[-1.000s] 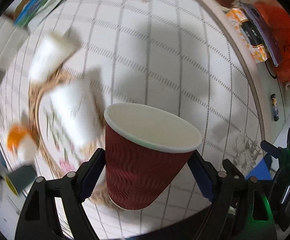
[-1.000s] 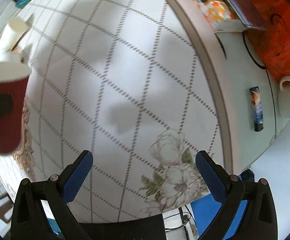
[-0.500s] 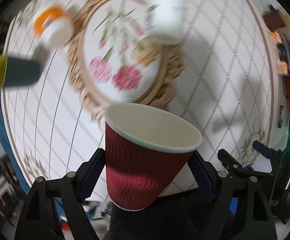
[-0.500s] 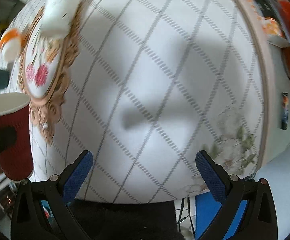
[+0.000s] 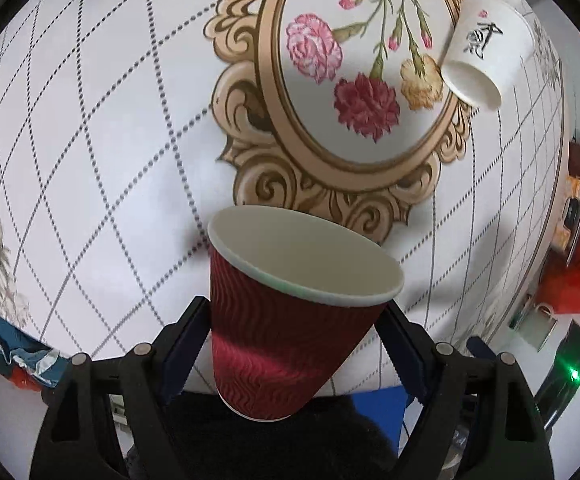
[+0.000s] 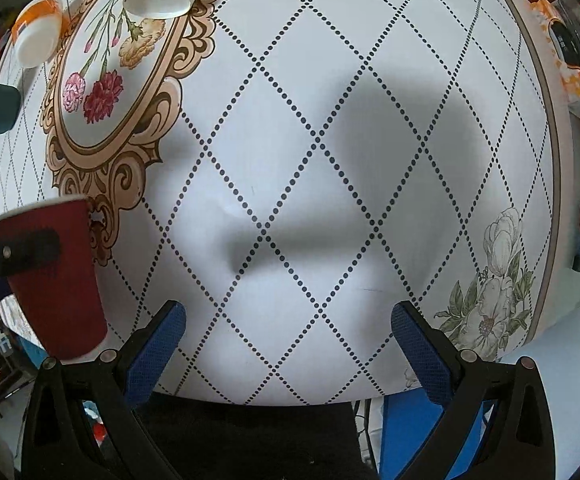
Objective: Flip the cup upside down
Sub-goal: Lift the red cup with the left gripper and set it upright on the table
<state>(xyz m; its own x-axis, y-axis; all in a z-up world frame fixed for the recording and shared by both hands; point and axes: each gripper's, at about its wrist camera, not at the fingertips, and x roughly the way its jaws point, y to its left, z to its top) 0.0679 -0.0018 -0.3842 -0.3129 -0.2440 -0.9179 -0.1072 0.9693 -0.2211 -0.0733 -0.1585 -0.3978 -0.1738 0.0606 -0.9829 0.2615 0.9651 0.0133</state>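
The red ripple cup (image 5: 290, 320) is sitting low-centre in the left wrist view, clamped between the left gripper (image 5: 290, 344) fingers, mouth up. Since earlier, the floral medallion (image 5: 354, 88) is filling the upper frame — the white paper cup (image 5: 486, 60) now at upper right. The right gripper (image 6: 288, 344) is hanging wide open, gripping nothing, over the table (image 6: 330, 160).

Both wrist views look down, sharing the red cup (image 5: 290, 320) and table (image 6: 330, 80).

You see a dark red wavy-ribbed cup (image 5: 290, 332) with a white inside; a white tablecloth (image 6: 330, 160) with dotted diamonds and a gold-framed carnation medallion (image 5: 354, 80) at 12 o'clock.
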